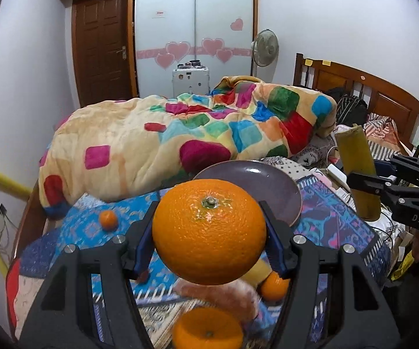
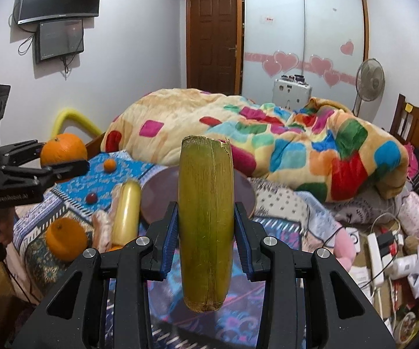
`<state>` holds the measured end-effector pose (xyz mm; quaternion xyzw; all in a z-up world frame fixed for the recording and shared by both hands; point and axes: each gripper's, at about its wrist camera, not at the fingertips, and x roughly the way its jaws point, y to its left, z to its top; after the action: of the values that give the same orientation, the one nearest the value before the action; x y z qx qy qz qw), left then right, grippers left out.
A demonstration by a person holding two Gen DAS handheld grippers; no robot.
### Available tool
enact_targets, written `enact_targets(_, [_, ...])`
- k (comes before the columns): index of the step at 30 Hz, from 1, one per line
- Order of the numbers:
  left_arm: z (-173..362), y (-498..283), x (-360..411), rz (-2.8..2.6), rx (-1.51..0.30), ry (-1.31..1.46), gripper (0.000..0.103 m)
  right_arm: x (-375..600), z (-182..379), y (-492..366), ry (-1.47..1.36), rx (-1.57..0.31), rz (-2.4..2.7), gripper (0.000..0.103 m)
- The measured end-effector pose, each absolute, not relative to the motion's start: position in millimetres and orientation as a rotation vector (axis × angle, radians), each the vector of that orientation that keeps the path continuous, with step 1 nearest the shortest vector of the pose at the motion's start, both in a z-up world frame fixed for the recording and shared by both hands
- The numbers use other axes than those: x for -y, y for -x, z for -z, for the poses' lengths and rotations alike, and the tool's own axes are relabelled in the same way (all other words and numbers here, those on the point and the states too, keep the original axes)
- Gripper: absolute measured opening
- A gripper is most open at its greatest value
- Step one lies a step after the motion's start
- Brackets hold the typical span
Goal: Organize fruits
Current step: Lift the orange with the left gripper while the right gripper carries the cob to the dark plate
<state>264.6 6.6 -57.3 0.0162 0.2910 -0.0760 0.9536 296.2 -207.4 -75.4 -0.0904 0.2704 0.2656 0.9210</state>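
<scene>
Left tongs [image 1: 209, 232] clamped on a big orange [image 1: 208, 231], stem end up, held in the air above the bed [image 1: 340, 221]. Right tongs [image 2: 206, 226] clamped on a yellow-green cut stalk [image 2: 206, 221], upright, its frayed end on top.

Left view only: a small orange [image 1: 108, 220] alone on the blue patterned cover; two more oranges low in the frame, one [image 1: 275, 286] beside the right-hand finger, one [image 1: 208, 330] at the bottom edge, partly hidden. Purple plate [image 1: 279, 186] lies just behind the held orange. Right tongs and stalk show at the far right.

Right view only: a pale yellow fruit [image 2: 126, 212] lying left of the plate, a small red fruit [image 2: 91, 198] further left, an orange [image 2: 66, 238] near the bed's edge. Left tongs with the big orange show at the left. Rumpled quilt [image 2: 267, 133] behind the plate.
</scene>
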Motion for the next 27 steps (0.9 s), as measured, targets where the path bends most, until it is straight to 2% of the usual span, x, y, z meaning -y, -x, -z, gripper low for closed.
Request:
enact_targets(14, [63,-340,12,0.145,-0.634,-0.056,0.064,200,84,-350,0.177,-0.565,-0.528,0.033])
enact_targets(27, [95,-398,15,0.127,-0.802,-0.07,0.064,179,121,-401,0.199,-0.698,-0.526,0.033])
